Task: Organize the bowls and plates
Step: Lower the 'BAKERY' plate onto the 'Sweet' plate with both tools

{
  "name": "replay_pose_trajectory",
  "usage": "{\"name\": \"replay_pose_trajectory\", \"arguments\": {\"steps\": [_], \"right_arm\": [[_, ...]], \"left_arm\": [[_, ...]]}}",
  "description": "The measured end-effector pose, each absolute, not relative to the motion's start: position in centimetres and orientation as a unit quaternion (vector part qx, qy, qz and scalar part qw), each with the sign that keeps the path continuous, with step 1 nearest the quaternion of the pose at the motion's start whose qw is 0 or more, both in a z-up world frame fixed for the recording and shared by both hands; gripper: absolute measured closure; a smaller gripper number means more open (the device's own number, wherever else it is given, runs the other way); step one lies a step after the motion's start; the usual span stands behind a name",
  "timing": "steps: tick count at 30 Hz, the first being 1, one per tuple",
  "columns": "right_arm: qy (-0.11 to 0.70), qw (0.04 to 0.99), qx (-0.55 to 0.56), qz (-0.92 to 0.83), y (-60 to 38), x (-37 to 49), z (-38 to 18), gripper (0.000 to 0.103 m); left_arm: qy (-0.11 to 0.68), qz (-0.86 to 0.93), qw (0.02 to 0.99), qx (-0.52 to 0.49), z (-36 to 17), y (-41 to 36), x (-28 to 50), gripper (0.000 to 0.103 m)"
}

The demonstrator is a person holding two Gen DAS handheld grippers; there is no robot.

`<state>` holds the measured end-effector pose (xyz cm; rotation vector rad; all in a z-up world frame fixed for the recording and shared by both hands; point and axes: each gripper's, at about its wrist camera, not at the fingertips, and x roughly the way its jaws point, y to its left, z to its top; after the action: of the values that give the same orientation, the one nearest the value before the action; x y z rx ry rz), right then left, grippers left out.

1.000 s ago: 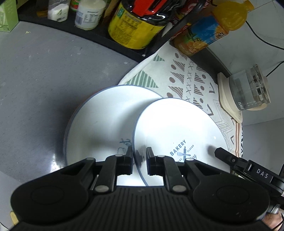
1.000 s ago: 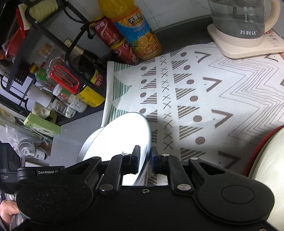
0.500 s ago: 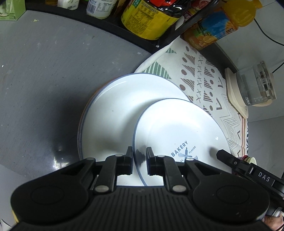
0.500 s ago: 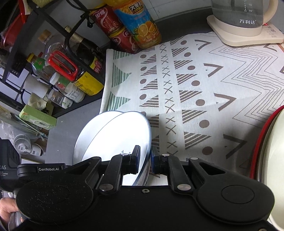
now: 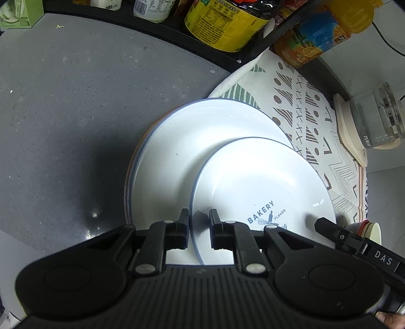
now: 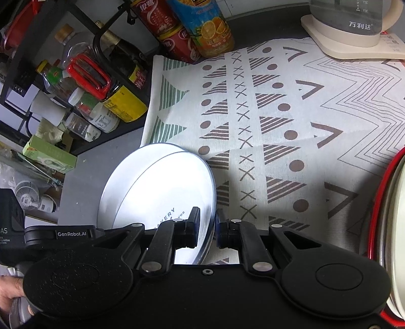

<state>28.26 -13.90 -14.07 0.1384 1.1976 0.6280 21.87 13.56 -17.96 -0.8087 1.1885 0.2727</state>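
Observation:
A small white plate (image 5: 260, 182) with a blue rim and a "BAKERY" print is held tilted by both grippers. My left gripper (image 5: 198, 215) is shut on its left rim. My right gripper (image 6: 206, 215) is shut on the opposite rim, and one of its fingers (image 5: 329, 227) shows in the left wrist view. Just beneath lies a larger white plate (image 5: 192, 141), on top of other plates whose rims (image 5: 129, 177) peek out at the left. In the right wrist view the small plate (image 6: 172, 187) overlaps the larger plate (image 6: 126, 172).
The stack sits on a grey counter (image 5: 76, 114) at the edge of a patterned cloth (image 6: 278, 114). A black rack of bottles and jars (image 6: 101, 83), a juice bottle (image 6: 207, 27) and a kettle (image 6: 354, 22) stand behind. A red-rimmed dish (image 6: 382, 202) is at the right.
The small plate, held by both grippers, has shifted slightly so that it lies more over the larger plate. The right gripper has sunk a little. Both grips are unchanged.

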Motion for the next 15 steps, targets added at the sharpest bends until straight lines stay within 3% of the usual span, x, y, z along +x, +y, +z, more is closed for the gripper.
{"name": "replay_pose_trajectory", "arguments": {"steps": [4,15], "right_arm": [[0.559,0.777,0.070,0.283,-14.02,28.39,-14.48,0.097],[0.557,0.778,0.081,0.279,-13.90,28.55,-14.88,0.099]], "left_arm": [[0.544,0.128,0.747,-0.360,-17.98,13.48,22.04,0.089],[0.557,0.130,0.746,-0.342,-18.34,13.13,22.57,0.087]]}}
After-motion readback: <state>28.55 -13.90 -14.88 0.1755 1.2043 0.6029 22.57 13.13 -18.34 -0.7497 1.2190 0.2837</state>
